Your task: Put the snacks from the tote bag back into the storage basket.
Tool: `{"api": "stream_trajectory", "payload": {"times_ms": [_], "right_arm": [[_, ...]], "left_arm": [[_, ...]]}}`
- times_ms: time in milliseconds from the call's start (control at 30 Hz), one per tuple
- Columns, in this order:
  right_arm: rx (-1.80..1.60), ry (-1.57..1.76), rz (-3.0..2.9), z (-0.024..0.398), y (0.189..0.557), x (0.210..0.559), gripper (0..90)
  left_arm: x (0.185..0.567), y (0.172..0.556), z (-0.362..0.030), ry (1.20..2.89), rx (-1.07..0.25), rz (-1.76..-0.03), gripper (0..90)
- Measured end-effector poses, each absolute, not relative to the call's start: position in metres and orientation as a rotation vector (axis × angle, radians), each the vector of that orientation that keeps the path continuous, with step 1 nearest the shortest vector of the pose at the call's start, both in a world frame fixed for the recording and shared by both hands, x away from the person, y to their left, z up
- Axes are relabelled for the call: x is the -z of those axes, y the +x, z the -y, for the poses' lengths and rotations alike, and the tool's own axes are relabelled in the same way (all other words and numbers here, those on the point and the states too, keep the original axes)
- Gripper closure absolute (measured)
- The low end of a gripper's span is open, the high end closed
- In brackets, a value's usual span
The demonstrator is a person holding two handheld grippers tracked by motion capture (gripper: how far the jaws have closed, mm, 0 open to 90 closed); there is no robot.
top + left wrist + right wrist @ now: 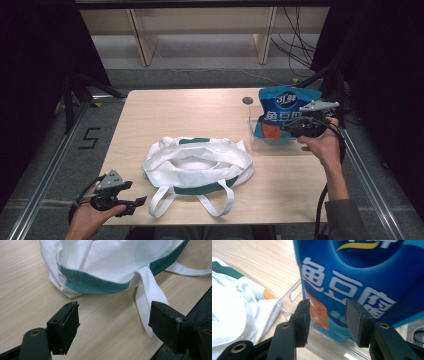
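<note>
A white tote bag (197, 162) with green trim lies open-mouthed in the middle of the table, its handles trailing toward the front edge. A blue snack bag (282, 112) stands upright in a clear plastic bin (255, 142) at the right. My right gripper (289, 125) is level in front of that bag; in the right gripper view it (327, 307) is open, the blue snack bag (362, 272) just beyond its jaws and the bin's rim (289, 297) below. My left gripper (135, 205) is open at the front left corner, a white handle (150, 290) lying near its right jaw.
A round cable hole (247, 100) sits in the tabletop behind the bin. Wooden shelving (200, 30) and loose cables (295, 45) stand beyond the far edge. Metal frame rails (45, 185) run along both sides of the table.
</note>
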State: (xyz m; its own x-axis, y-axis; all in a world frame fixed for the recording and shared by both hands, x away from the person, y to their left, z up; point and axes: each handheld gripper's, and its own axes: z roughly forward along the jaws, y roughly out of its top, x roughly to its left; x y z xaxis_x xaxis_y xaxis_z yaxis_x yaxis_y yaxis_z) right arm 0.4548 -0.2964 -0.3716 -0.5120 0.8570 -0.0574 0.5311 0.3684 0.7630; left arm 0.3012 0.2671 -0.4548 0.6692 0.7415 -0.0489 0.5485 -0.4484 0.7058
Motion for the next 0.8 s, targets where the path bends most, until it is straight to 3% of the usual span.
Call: {"api": "stream_trajectory", "payload": {"times_ms": [800], "right_arm": [[-1.005,1.103,-2.326,0.258,0.45,0.379,52.5]], "left_arm": [[0.454,0.301,-0.267,2.175,-0.35,-0.989,23.1]]}}
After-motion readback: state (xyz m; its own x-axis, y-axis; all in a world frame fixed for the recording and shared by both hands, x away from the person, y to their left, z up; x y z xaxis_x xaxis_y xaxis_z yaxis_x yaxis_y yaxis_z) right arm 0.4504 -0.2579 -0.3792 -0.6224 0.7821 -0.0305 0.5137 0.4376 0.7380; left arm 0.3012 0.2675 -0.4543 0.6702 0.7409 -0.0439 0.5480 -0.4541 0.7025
